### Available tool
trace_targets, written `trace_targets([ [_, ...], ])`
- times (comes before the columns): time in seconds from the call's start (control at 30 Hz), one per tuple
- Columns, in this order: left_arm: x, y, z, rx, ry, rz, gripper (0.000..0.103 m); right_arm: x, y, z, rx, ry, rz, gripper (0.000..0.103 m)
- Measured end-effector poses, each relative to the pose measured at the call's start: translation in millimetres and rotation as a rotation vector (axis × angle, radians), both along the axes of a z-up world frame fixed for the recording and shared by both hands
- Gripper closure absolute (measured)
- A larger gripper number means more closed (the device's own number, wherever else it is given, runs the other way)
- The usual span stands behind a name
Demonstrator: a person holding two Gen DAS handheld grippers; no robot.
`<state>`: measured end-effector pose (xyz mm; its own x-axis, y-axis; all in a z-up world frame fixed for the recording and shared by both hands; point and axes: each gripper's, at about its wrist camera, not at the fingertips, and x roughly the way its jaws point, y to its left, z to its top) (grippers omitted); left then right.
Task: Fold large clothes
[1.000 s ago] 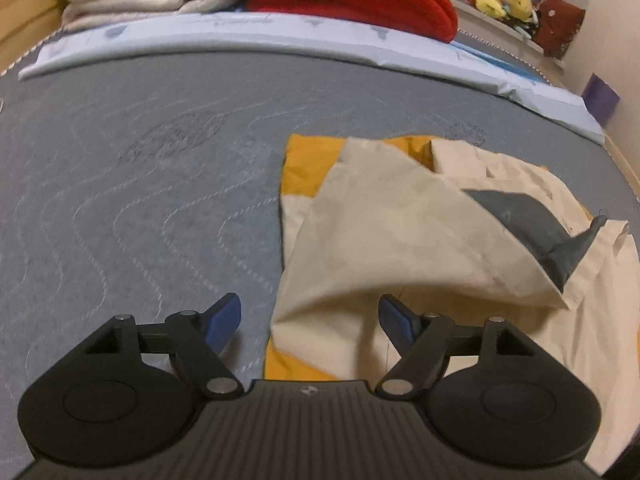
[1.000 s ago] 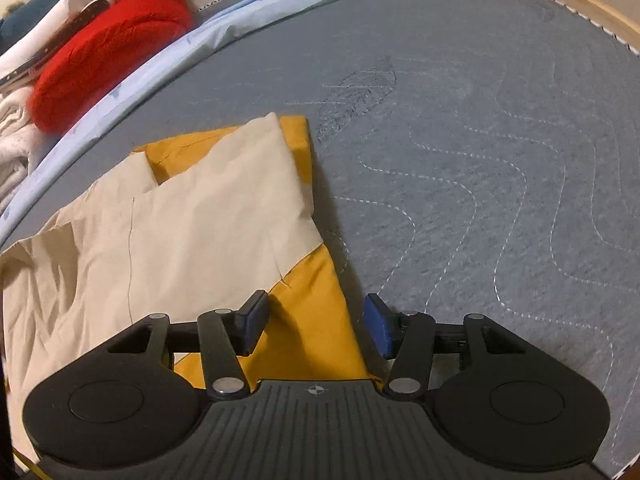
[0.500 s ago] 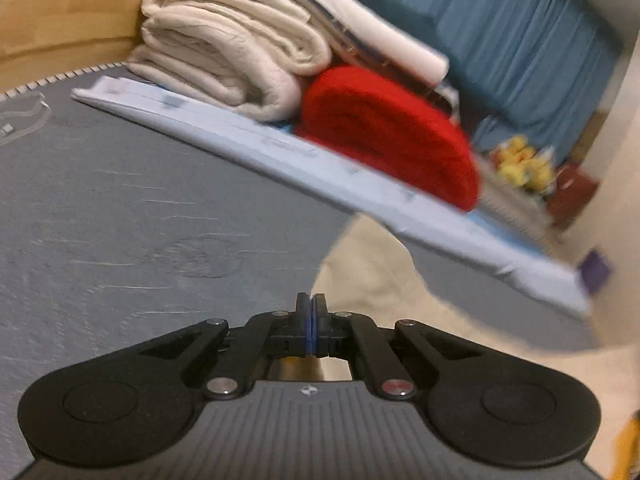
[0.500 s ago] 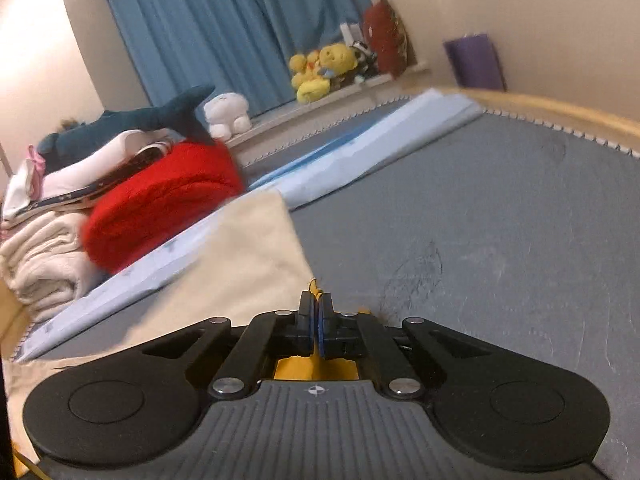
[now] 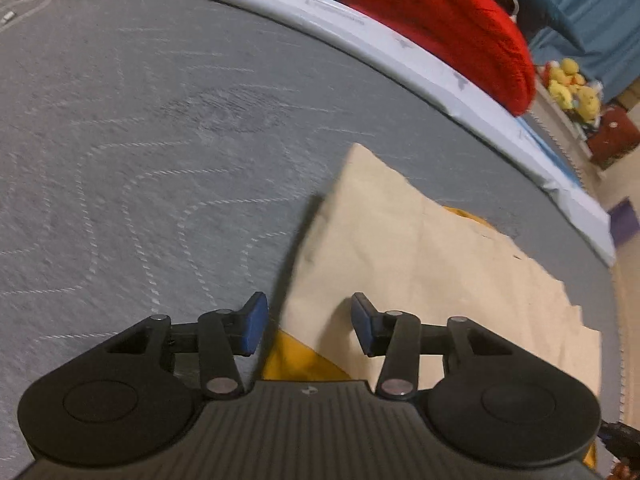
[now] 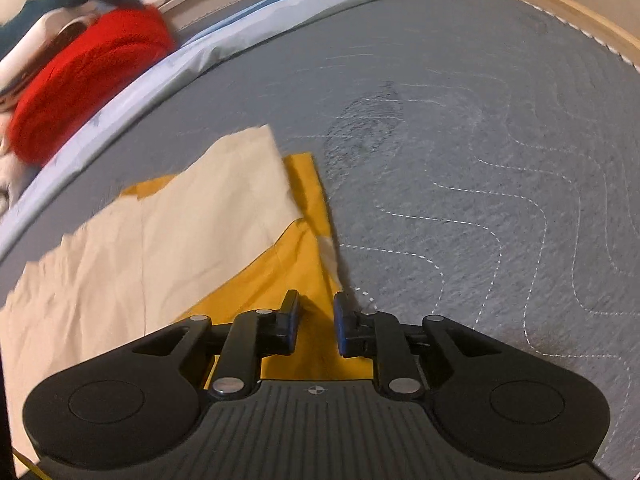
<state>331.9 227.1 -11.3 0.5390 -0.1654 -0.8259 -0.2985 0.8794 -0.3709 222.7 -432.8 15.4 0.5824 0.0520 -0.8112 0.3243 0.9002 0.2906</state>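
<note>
One cream-and-yellow garment (image 5: 420,264) on the mattress (image 5: 160,140), left gripper (image 5: 306,324) and right gripper (image 6: 316,326) both agape, empty

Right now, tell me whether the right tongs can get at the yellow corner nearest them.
Probably yes. The right tongs are open with the yellow corner lying flat on the mattress directly between and below the fingers; nothing covers it there.

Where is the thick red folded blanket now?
The thick red folded blanket lies top right in the left wrist view, behind the pale blue sheet bordering the grey mattress.
</note>
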Motion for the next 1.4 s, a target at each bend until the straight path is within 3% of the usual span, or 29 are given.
trace_targets([
  [0.03,2,-4,2,0.0,-0.008,-0.018,0.094,-2,6,2,-0.011,-0.007,0.014,0.098],
  [0.07,1,-8,6,0.032,-0.026,-0.033,0.101,-1,10,4,-0.024,-0.019,0.024,0.102],
  [0.17,-2,-18,24,0.109,-0.13,-0.036,0.102,-11,5,26,-0.037,-0.132,-0.026,0.103],
  [0.23,-10,-22,44,0.131,-0.244,-0.016,0.102,-17,1,41,-0.027,-0.227,-0.073,0.103],
  [0.3,-17,-26,61,0.16,-0.353,-0.003,0.102,-24,2,61,-0.118,-0.348,-0.133,0.103],
  [0.33,-19,-28,66,0.175,-0.385,0.001,0.102,-27,1,68,-0.143,-0.403,-0.154,0.103],
  [0.4,-17,-35,67,0.2,-0.394,0.013,0.101,-28,-7,74,-0.097,-0.471,-0.19,0.103],
  [0.47,-8,-42,56,0.235,-0.316,0.01,0.093,-15,-10,62,-0.034,-0.382,-0.145,0.103],
  [0.53,2,-39,35,0.199,-0.18,-0.04,0.064,-4,-10,44,0.026,-0.264,-0.112,0.1],
  [0.57,6,-38,26,0.183,-0.12,-0.058,0.063,0,-7,35,0.036,-0.22,-0.098,0.097],
  [0.6,6,-38,19,0.2,-0.065,-0.052,0.063,3,-5,30,0.045,-0.193,-0.069,0.091],
  [0.67,3,-26,11,0.188,-0.026,-0.034,0.063,7,1,22,0.037,-0.144,-0.027,0.051],
  [0.7,2,-21,8,0.149,-0.014,-0.022,0.063,8,4,18,0.02,-0.114,-0.018,0.048],
  [0.73,1,-15,4,0.1,0.002,-0.01,0.063,10,6,14,0.01,-0.083,-0.004,0.049],
  [0.8,0,-9,-3,0.039,0.036,-0.002,0.063,10,8,6,0.005,-0.032,0.012,0.06],
  [0.87,0,-9,-7,0.042,0.054,-0.015,0.065,6,10,5,-0.015,-0.028,0.017,0.096],
  [0.9,0,-10,-7,0.054,0.049,-0.028,0.078,3,14,7,-0.027,-0.041,0.018,0.097],
  [0.93,0,-11,-5,0.063,0.025,-0.042,0.101,1,17,10,-0.031,-0.063,0.015,0.101],
  [1.1,-5,-24,31,0.117,-0.23,-0.05,0.102,-13,21,42,-0.116,-0.278,-0.061,0.102],
  [1.17,-4,-29,30,0.156,-0.22,-0.064,0.101,-11,24,36,-0.145,-0.262,-0.073,0.102],
  [1.23,-3,-28,17,0.185,-0.116,-0.064,0.09,-3,25,20,-0.141,-0.168,-0.056,0.099],
  [1.3,-4,-28,10,0.231,-0.034,-0.073,0.088,0,27,11,-0.158,-0.098,-0.039,0.092],
  [1.4,-22,-27,29,0.291,-0.097,-0.115,0.088,-9,28,17,-0.206,-0.119,-0.026,0.083],
])
